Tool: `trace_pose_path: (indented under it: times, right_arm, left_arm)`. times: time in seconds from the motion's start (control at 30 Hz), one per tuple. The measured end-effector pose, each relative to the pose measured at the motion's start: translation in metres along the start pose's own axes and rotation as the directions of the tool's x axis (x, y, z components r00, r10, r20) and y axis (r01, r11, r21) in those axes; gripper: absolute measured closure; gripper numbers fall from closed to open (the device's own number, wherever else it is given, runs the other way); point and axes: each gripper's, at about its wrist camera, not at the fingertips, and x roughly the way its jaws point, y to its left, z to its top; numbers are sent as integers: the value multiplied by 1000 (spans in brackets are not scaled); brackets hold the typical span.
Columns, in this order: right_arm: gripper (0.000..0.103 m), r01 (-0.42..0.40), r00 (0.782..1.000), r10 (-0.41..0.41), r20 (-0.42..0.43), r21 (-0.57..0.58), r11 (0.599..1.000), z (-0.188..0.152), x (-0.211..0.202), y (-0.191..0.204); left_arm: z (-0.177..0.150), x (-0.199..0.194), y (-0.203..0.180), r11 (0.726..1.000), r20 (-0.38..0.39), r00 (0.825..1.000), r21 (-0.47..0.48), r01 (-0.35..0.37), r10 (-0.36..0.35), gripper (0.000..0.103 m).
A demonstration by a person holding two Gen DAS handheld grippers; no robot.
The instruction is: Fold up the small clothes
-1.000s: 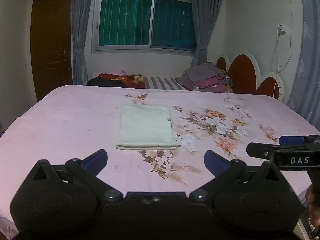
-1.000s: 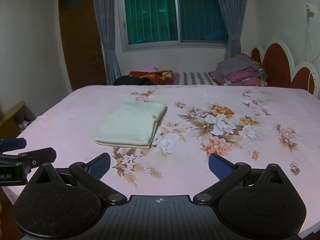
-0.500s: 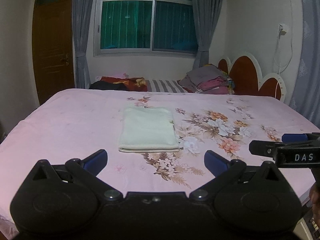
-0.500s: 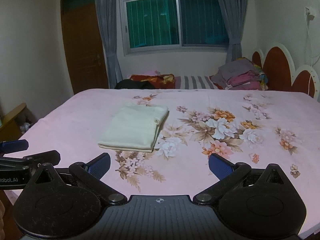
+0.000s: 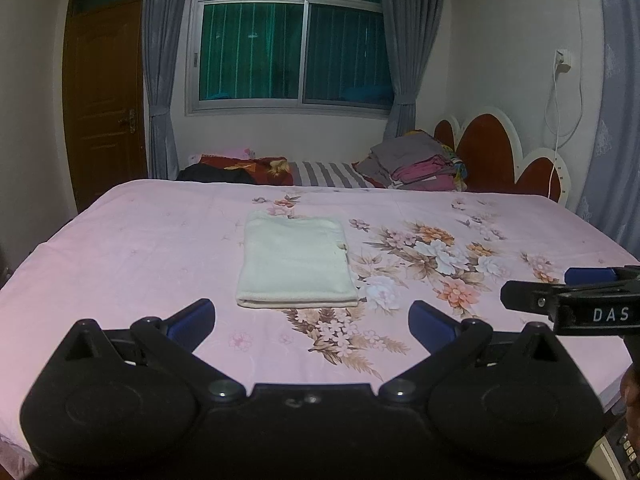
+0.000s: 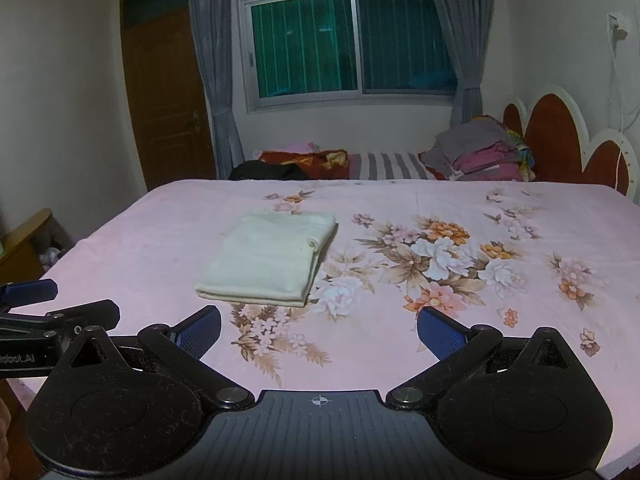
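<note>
A pale cream cloth (image 5: 295, 262) lies folded into a neat rectangle on the pink floral bedsheet (image 5: 120, 248). It also shows in the right wrist view (image 6: 268, 258). My left gripper (image 5: 312, 320) is open and empty, held back above the near edge of the bed, short of the cloth. My right gripper (image 6: 320, 330) is open and empty, also near the front edge, with the cloth ahead and to its left. Each gripper's side shows at the edge of the other's view.
A stack of folded clothes (image 5: 420, 164) and striped bedding (image 5: 324, 174) lie at the far end by the red headboard (image 5: 492, 152). A wooden door (image 5: 106, 100) and a window with grey curtains (image 5: 292, 48) stand behind. A wooden cabinet (image 6: 24, 248) is left of the bed.
Both grippers have drawn back and tilted up slightly, so the cloth sits a little lower and farther in view. The cloth has not moved.
</note>
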Motion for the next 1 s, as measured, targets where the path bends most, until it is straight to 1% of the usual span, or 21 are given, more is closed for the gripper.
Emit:
trace_pose_path:
  times: [1.0]
  right_arm:
    - [0, 7, 1000, -7, 17, 5, 1000, 5, -6, 2]
  left_arm:
    - [2, 0, 1, 1000, 2, 1000, 5, 5, -5, 0]
